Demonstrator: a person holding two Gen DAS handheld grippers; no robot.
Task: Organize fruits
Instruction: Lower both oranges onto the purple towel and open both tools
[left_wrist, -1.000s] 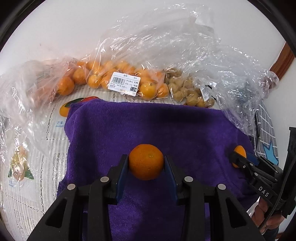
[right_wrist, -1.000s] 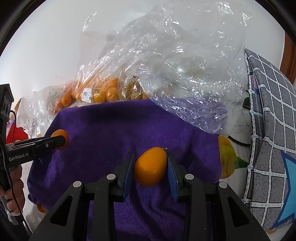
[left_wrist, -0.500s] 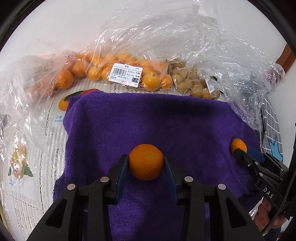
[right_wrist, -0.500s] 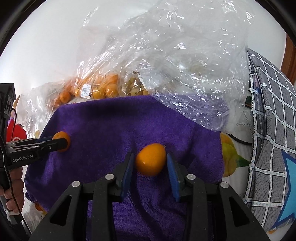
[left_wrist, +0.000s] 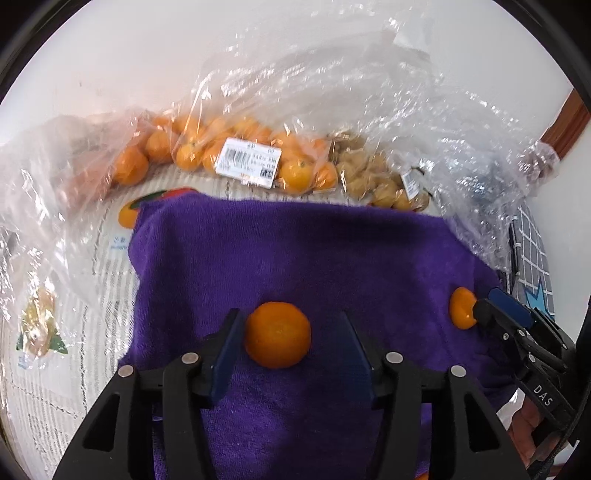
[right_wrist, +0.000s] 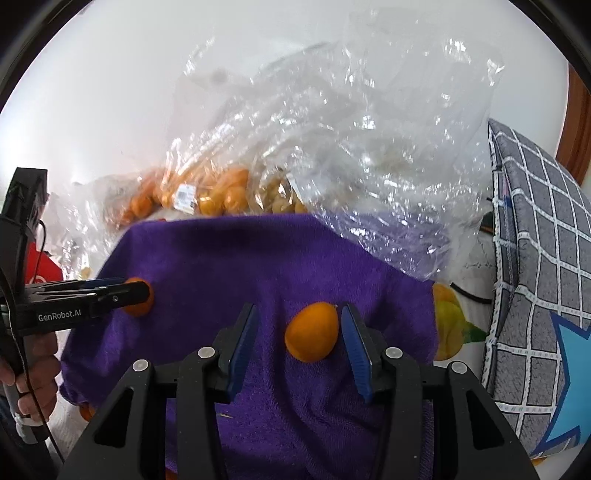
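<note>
A purple towel (left_wrist: 314, 258) lies spread on the table; it also shows in the right wrist view (right_wrist: 258, 266). My left gripper (left_wrist: 291, 336) is open, and a round orange tangerine (left_wrist: 277, 334) rests on the towel between its fingers, nearer the left one. My right gripper (right_wrist: 300, 338) is open, and an oval orange fruit (right_wrist: 312, 331) rests on the towel between its fingers, nearer the right one. Each view shows the other gripper with its fruit at the side: the oval fruit (left_wrist: 461, 308) and the tangerine (right_wrist: 140, 299).
Clear plastic bags along the wall hold several tangerines (left_wrist: 192, 155) and small tan fruits (left_wrist: 376, 181). More crumpled plastic (right_wrist: 362, 177) overhangs the towel's far right. A grey checked cushion (right_wrist: 535, 295) stands at the right. A fruit-print tablecloth (left_wrist: 74, 288) lies under the towel.
Both grippers have opened and let go of their fruits, which now rest on the purple towel. The right one began opening half a second ago.
</note>
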